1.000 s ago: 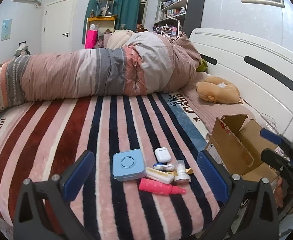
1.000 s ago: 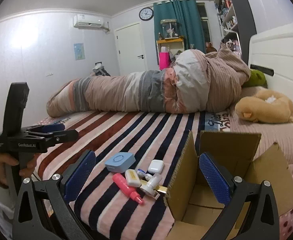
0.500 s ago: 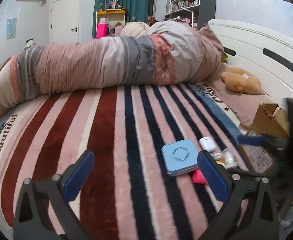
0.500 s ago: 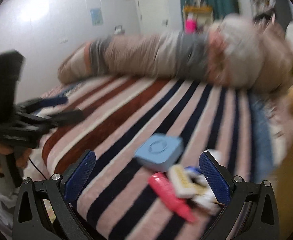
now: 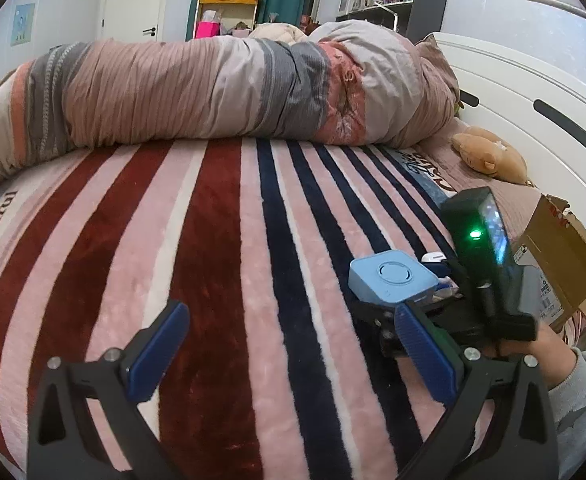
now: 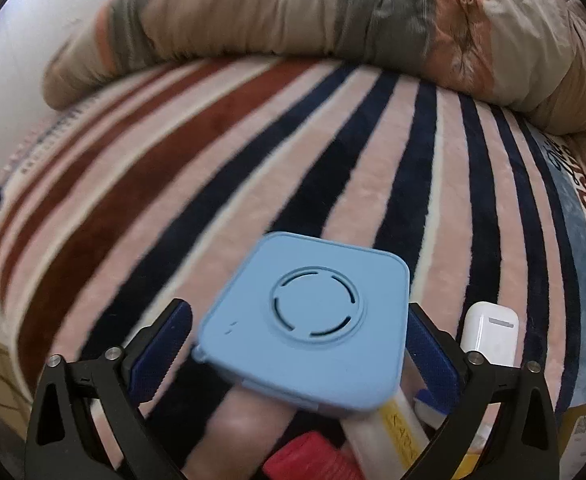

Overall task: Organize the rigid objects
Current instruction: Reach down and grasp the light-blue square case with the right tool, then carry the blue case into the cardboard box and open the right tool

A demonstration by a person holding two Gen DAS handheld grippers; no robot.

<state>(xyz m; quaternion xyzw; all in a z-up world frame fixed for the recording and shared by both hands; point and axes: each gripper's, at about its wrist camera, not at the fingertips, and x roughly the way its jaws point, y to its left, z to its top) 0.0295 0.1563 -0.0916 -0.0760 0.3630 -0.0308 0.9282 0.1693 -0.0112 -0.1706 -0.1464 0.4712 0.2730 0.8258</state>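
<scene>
right gripper (image 6: 299, 344) moved in, jaws wide astride blue box (image 6: 309, 324) | left gripper (image 5: 289, 344) jaws wide | right view only: earbud case (image 6: 489, 334)

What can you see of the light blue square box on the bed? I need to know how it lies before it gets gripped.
The light blue box is a flat, rounded-corner square of matte plastic, its top bearing a raised ring with four curved slots. It lies on the striped blanket, flat as seen from the left wrist, overlapping a cream tube at its near edge. The right gripper straddles it, fingers open on either side; contact is unclear. A white earbud case sits just to its right.
</scene>
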